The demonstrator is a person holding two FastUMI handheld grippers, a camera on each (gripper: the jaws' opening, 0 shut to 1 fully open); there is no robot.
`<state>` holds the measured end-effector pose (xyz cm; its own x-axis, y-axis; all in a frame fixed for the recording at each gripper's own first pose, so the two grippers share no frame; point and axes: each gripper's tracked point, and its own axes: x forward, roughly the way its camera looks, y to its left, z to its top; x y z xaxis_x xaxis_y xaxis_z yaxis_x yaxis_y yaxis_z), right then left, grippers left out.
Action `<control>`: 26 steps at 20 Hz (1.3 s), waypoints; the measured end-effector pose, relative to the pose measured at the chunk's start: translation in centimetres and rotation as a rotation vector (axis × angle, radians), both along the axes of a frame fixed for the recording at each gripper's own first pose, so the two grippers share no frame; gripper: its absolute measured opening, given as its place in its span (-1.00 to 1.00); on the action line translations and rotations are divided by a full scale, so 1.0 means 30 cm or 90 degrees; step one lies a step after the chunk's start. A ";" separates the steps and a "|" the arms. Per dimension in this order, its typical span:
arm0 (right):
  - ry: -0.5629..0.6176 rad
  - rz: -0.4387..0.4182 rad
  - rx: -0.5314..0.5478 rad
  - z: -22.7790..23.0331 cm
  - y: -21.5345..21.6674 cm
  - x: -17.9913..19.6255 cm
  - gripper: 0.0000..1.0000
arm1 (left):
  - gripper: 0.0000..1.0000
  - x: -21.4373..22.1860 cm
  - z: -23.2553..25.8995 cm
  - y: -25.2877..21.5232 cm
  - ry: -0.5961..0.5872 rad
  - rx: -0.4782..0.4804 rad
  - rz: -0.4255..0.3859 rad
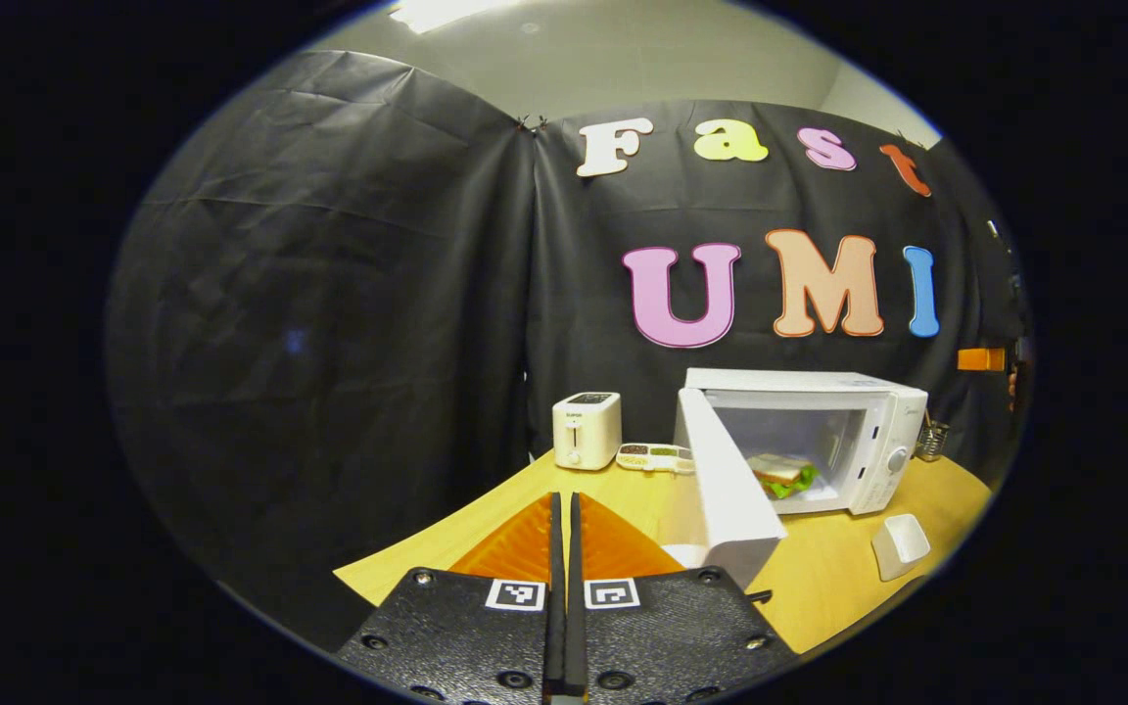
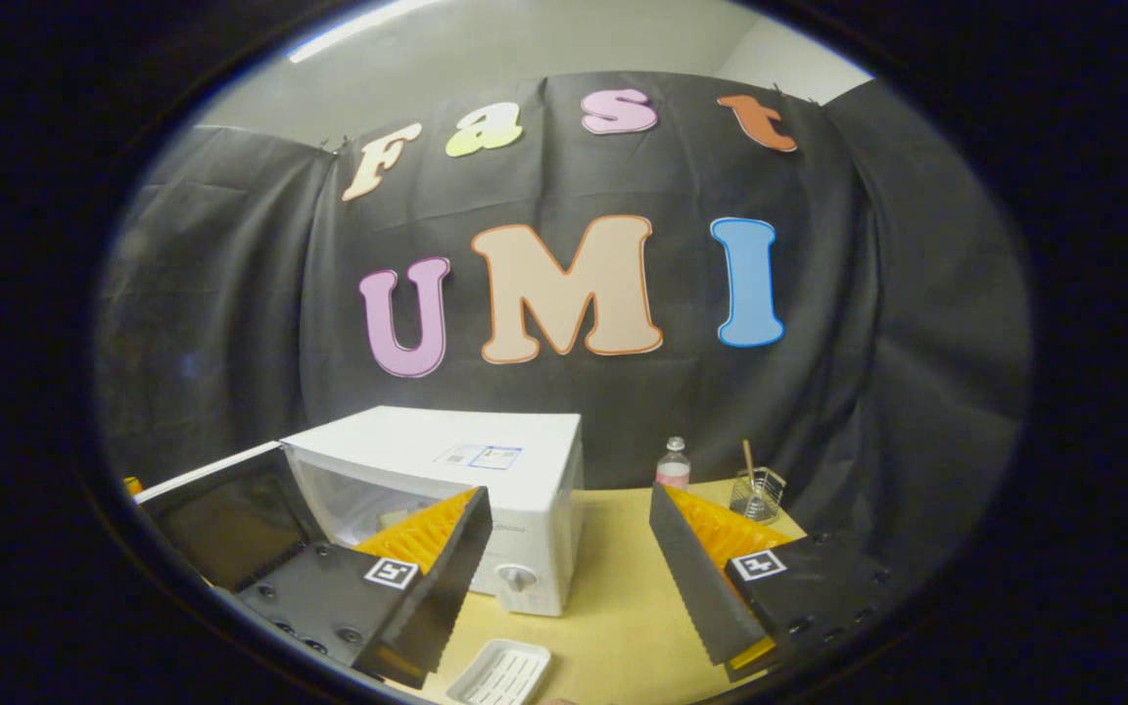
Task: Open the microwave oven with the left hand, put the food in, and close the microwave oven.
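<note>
Microwave oven (image 1: 819,431) stands near the worktop's (image 1: 819,578) back edge, door (image 1: 726,485) swung open, with the sandwich (image 1: 781,474) lying inside its cavity. Left gripper (image 1: 564,514) hovers over the worktop's left corner, fingers pressed together on nothing. Right gripper (image 2: 569,548) faces the oven's control side, fingers wide apart.

No text on any object is legible.
</note>
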<state>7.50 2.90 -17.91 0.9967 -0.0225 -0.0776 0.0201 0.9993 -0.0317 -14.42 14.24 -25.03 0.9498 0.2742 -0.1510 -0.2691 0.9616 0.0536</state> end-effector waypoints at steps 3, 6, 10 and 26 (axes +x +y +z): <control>-0.023 -0.023 0.002 0.028 -0.087 0.008 0.98 | -0.99 0.004 0.022 -0.049 -0.009 -0.003 -0.012; -0.046 -0.056 0.033 0.072 -0.166 0.037 0.82 | -1.00 0.000 0.041 -0.045 -0.013 0.005 0.014; -0.092 -0.095 0.061 0.136 -0.263 0.054 0.82 | -0.99 0.020 0.029 -0.088 -0.005 0.004 0.022; -0.043 -0.045 0.003 0.076 -0.230 0.106 0.83 | -0.99 0.199 0.012 -0.526 -0.038 -0.045 -0.048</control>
<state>10.69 -3.99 -15.63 0.9957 -0.0922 -0.0108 0.0920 0.9955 -0.0227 -8.45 -1.52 -24.68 0.9752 0.1919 -0.1103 -0.1962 0.9801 -0.0296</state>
